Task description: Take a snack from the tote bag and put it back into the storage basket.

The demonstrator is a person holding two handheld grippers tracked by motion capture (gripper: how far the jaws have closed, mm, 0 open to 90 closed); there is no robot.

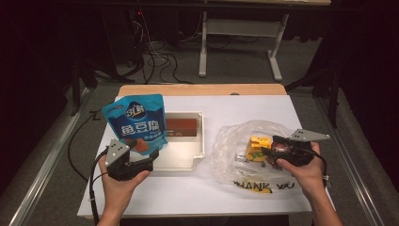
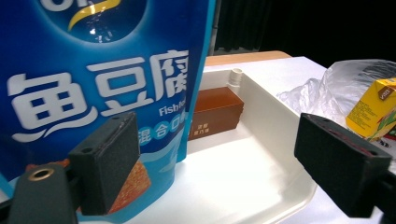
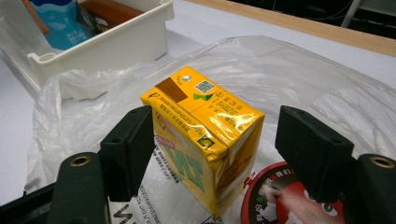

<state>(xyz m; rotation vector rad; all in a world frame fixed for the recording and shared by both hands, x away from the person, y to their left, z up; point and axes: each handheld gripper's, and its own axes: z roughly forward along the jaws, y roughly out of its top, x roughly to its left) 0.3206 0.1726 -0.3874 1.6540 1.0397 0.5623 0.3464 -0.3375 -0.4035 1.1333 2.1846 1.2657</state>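
Right gripper view: right claw (image 3: pixel 217 144) straddles yellow carton (image 3: pixel 205 135), gap one side.

A snack pouch (image 1: pixel 137 123) stands in the tray's (image 1: pixel 197 155) left part, a box (image 1: pixel 181 126) behind it. Right of the tray, a drink carton (image 1: pixel 258 147) sits on a plastic bag (image 1: pixel 235 141).

The blue pouch (image 2: pixel 100 88) stands against the left hand-held gripper (image 1: pixel 136 157), blocking its left side. Ahead and to its right the white tray (image 2: pixel 275 116) floor is free up to the brown box (image 2: pixel 217 112) at the far wall. The yellow carton (image 3: pixel 205 135) fills most of the gap in the right hand-held gripper (image 3: pixel 215 144), leaving room at the right pad. A red lid (image 3: pixel 285 200) lies just below.
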